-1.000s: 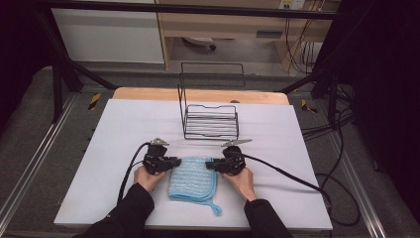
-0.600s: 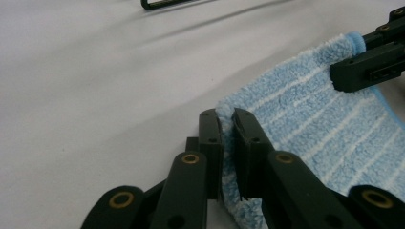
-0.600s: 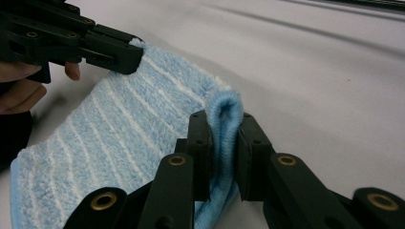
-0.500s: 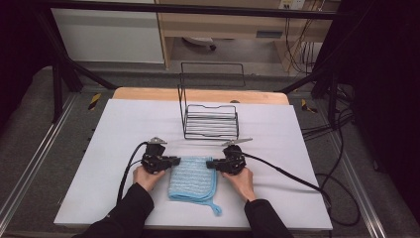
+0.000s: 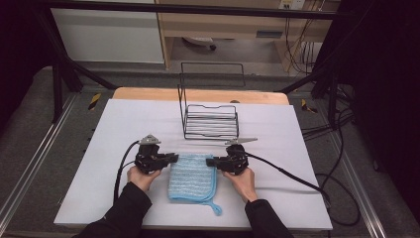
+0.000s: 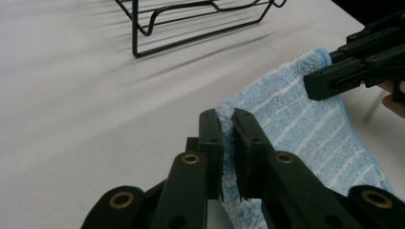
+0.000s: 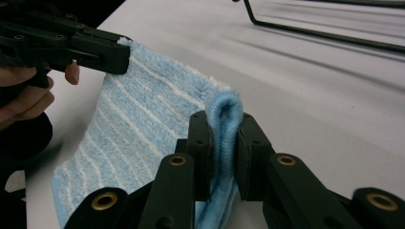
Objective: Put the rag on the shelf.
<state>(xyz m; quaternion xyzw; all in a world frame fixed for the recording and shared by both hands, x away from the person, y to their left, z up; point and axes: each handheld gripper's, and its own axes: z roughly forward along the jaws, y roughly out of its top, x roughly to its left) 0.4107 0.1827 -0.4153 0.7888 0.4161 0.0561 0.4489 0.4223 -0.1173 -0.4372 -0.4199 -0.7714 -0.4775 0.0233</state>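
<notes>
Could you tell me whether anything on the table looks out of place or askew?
Nothing stands out. The blue cloth lies folded on the table, its far corners pinched by the left gripper and right gripper. A loop trails from its near corner. The wire rack stands upright behind.

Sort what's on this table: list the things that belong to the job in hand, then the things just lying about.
In the job:
- blue cloth, flat on the table
- left gripper, shut on the cloth's far left corner
- right gripper, shut on its far right corner

Lying about:
- black wire rack, standing beyond the cloth, untouched
- white table underneath
</notes>
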